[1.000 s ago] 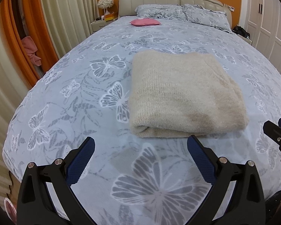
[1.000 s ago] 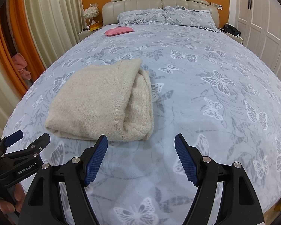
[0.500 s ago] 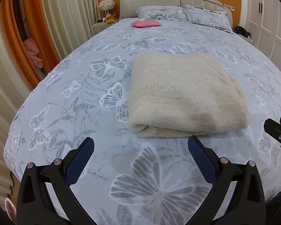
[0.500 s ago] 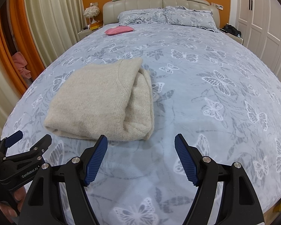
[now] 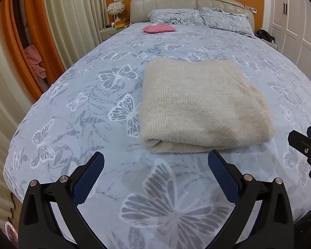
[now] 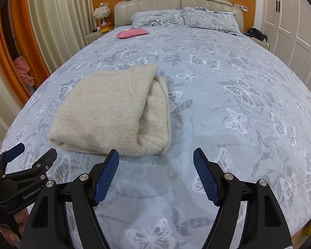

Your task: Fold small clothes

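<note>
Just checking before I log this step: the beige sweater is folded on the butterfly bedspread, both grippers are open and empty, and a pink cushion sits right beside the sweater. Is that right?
One detail is off. The pink cushion is not beside the beige sweater; it lies far up the butterfly bedspread near the pillows, as the right wrist view shows. The sweater is folded, and the left gripper and right gripper are open and empty.

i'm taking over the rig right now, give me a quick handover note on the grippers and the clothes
Left hand-held gripper: open, empty, hovering above the bedspread just short of the sweater.
Right hand-held gripper: open, empty, near the sweater's right front corner.
Beige knitted sweater: lies folded into a compact rectangle on the blue butterfly-print bedspread, touched by neither gripper.
Done: this sweater looks fully folded.
Left: no other unfolded garment is visible on the bed; a small pink cushion lies near the pillows.
</note>
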{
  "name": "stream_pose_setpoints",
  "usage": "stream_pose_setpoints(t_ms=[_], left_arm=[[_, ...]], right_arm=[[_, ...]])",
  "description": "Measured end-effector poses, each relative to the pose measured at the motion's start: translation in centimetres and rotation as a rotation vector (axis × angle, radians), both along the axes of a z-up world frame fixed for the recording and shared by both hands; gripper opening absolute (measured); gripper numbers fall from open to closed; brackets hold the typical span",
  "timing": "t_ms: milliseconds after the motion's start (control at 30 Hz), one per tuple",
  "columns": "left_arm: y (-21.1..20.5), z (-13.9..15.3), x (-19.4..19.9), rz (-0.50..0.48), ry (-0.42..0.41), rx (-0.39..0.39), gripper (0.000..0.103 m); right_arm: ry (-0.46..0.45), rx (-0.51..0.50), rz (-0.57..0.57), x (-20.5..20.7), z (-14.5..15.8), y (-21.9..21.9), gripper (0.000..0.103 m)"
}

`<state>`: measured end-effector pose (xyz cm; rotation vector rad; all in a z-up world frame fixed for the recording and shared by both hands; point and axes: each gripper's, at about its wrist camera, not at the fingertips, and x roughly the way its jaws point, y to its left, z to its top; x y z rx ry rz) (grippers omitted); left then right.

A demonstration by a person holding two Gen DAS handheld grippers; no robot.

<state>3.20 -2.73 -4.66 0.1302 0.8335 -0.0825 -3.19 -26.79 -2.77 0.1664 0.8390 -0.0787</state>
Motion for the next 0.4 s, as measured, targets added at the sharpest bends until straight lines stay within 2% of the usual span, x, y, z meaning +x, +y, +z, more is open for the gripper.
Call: stream_pose_setpoints(t_ms=[233, 400], left_arm=[[-0.07, -0.35, 0.50, 0.045, 0.022, 0.033, 0.098], [-0.02, -0.57, 0.57, 0.041, 0.022, 0.025, 0.098]], right_arm=[[0.001, 0.000, -0.001, 0.01, 0.03, 0.04, 0.072], [0.002, -0.001, -0.001, -0.04, 0.03, 0.02, 0.072]])
